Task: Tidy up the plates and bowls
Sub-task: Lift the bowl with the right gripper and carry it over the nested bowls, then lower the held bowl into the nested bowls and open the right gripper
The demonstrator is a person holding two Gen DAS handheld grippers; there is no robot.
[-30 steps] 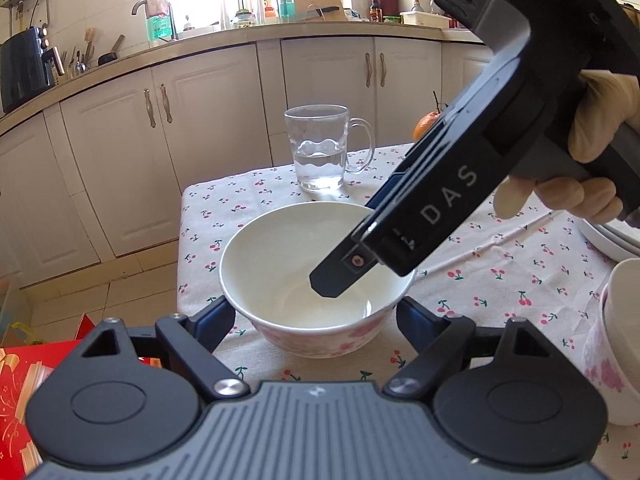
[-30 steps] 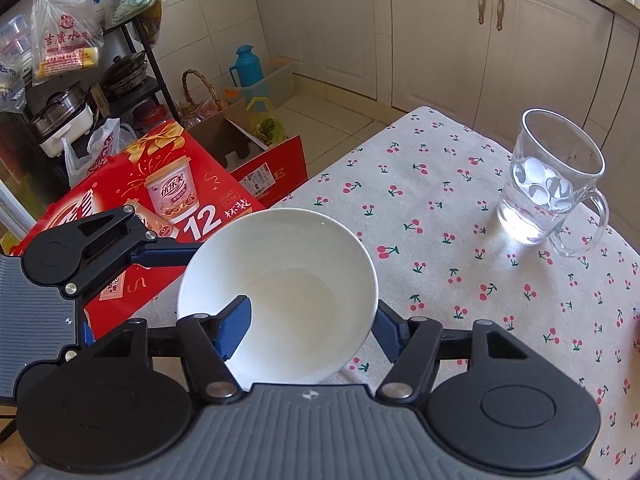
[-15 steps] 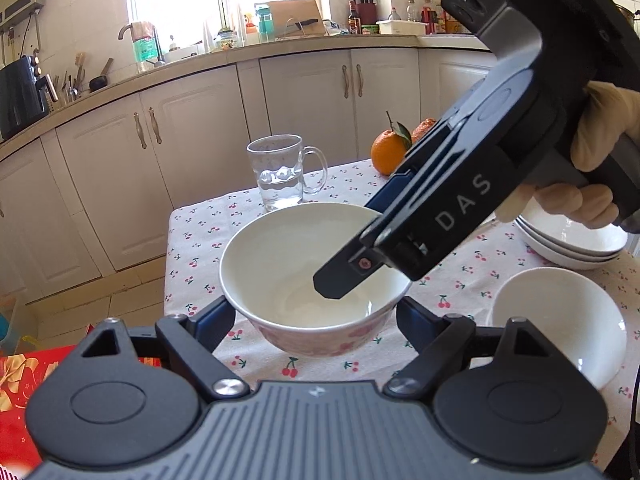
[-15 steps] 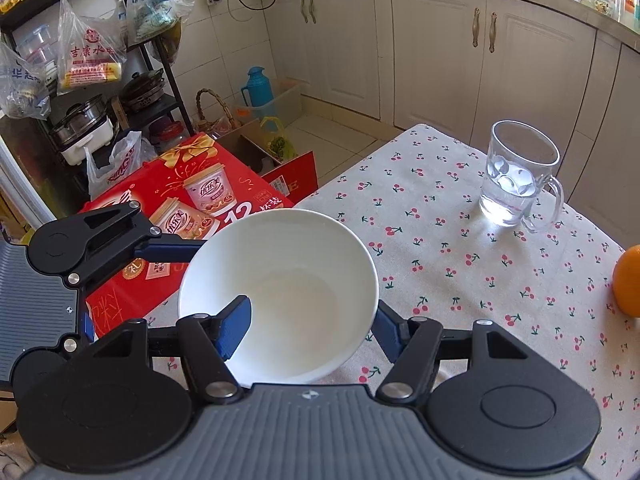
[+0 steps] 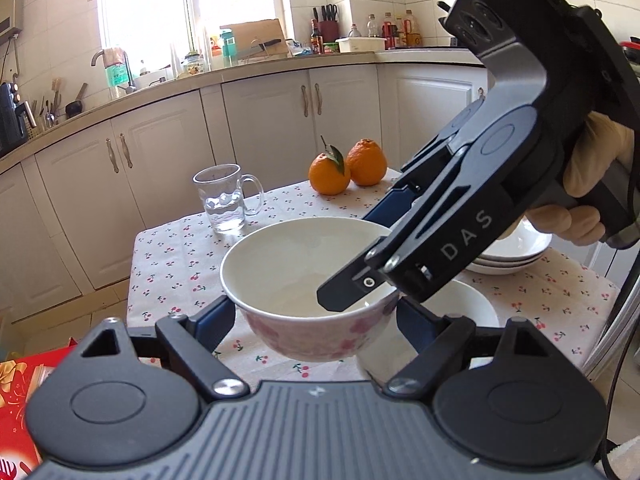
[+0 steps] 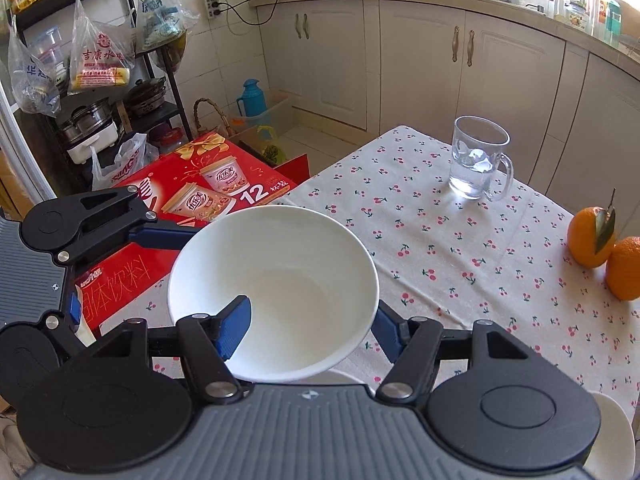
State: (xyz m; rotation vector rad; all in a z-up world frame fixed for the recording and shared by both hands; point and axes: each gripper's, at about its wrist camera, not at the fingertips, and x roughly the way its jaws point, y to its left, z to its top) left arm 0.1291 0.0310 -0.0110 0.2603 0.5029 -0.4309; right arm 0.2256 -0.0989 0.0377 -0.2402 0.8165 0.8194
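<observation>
A white bowl with pink flowers is held up above the table. My left gripper clamps its outer walls from both sides. My right gripper is shut on its rim, one finger inside the bowl and one outside; it shows in the left wrist view reaching in from the right. A second white bowl sits on the table below and right. A stack of white plates lies behind the right gripper.
The table has a cherry-print cloth. A glass mug with water and two oranges stand at the far side. A red gift box lies on the floor left of the table. Kitchen cabinets run behind.
The bowl has been lifted off the table and carried right, held by both grippers. The oranges, the plates and the second bowl have come into view.
</observation>
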